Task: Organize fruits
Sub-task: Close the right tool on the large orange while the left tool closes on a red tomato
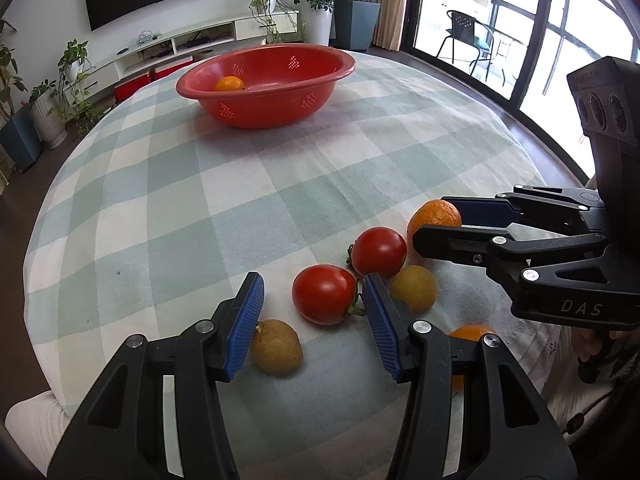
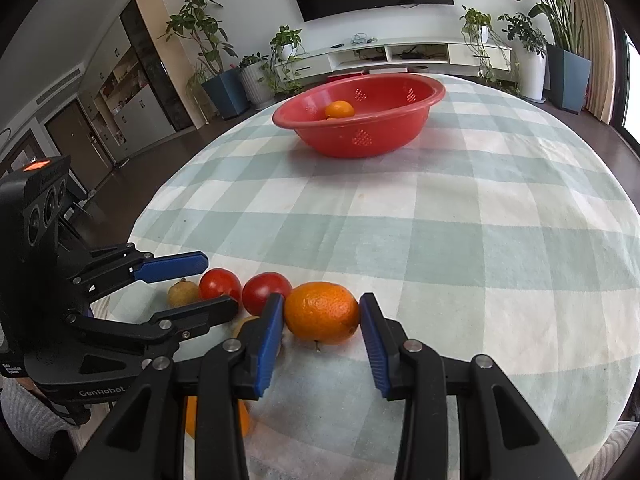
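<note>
My right gripper [image 2: 322, 300] is shut on an orange [image 2: 322, 312] that rests on the checked tablecloth, one blue pad against each side; the left wrist view shows this gripper [image 1: 432, 220] on the same orange [image 1: 434, 216]. My left gripper [image 1: 313, 284] is open around a red tomato [image 1: 324, 294], with a gap at the left pad. A second tomato [image 1: 378, 252] lies just beyond. Two yellow-brown fruits [image 1: 276, 346] [image 1: 414, 288] and another orange [image 1: 472, 332] lie close by. The red bowl [image 1: 260, 108] at the far side holds one orange [image 1: 229, 83].
The fruits sit bunched at the near edge of the round table [image 2: 480, 240]. A broad stretch of cloth separates them from the bowl [image 2: 360, 136]. Potted plants, a TV unit and a glass door stand beyond the table.
</note>
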A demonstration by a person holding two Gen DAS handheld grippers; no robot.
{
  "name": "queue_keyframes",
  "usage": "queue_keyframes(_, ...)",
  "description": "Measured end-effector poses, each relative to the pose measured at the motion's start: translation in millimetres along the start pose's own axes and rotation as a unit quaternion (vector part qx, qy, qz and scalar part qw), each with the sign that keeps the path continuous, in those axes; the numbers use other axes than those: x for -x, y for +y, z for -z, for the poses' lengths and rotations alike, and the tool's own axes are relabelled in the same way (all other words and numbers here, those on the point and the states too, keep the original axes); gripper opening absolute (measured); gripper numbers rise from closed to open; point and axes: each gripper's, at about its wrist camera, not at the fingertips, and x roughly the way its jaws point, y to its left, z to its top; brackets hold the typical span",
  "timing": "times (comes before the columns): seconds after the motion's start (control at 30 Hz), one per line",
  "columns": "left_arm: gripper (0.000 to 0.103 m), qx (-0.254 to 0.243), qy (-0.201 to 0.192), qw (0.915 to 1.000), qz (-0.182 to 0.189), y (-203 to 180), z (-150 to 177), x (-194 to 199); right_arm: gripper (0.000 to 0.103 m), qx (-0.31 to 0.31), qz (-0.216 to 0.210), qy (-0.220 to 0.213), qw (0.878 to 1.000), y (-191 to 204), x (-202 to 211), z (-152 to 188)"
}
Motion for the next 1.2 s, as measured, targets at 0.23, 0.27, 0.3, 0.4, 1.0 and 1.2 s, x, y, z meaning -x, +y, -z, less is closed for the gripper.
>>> queue_keyframes(0.23, 0.049, -0.005, 0.001, 1.0, -0.006, -1, -1, -5, 0.042, -0.003, 0.001, -0.001, 1.0, -2, 0, 0)
queue_keyframes(0.27, 0.049, -0.005, 0.002, 1.0, -0.007, 0, -1, -6, 0.042, -0.004, 0.001, -0.001, 1.0, -2, 0, 0)
queue_keyframes(0.3, 0.05, -0.006, 0.002, 1.0, -0.007, -1, -2, -7, 0.042, -0.004, 0.002, -0.001, 1.0, -2, 0, 0)
queue_keyframes(0.4, 0.05, -0.009, 0.002, 0.9999, -0.011, -1, -2, -9, 0.042, -0.004, 0.002, -0.001, 1.0, -2, 0, 0)
queue_keyframes(1.0, 0.04, 0.016, 0.003, 0.9998, 0.012, 10, 1, -9, 0.042, -0.008, 0.002, -0.002, 1.0, -3, 0, 0)
queue_keyframes(1.2, 0.037, 0.014, 0.001, 0.9998, 0.013, 9, 1, -7, 0.042, -0.01, 0.002, -0.003, 1.0, -4, 1, 0)
